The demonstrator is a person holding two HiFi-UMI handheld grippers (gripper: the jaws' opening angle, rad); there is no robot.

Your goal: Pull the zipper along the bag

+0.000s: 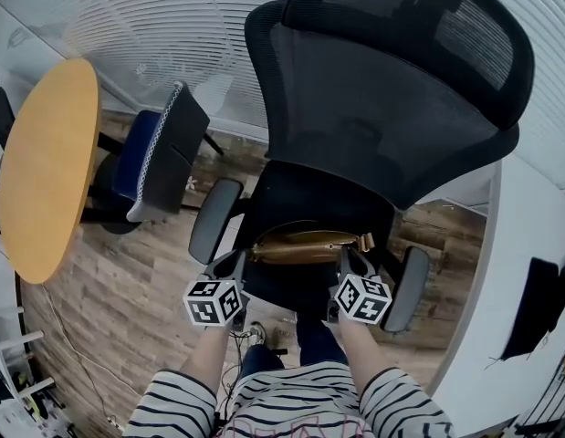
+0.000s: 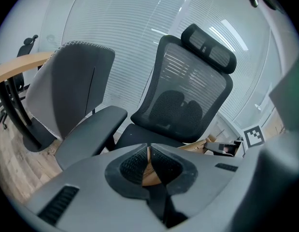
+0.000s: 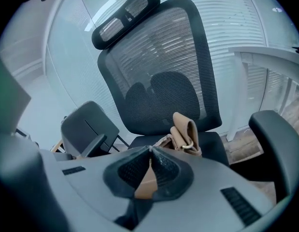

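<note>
Tan bag (image 1: pixel 305 245), lying crosswise on black office chair (image 1: pixel 309 194) seat. Left gripper (image 1: pixel 238 265) at the bag's 9 o'clock end, jaws clenched on its material, likely anchoring it. Right gripper (image 1: pixel 348 261) near 3 o'clock, jaws grasping a tan tab (image 3: pixel 145 180), probably the zipper pull.

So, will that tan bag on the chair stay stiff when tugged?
Probably floppy: the bag sags flat on the seat, strap end folded over. Thin, so likely light; it may slide unless the left gripper anchors it.
</note>
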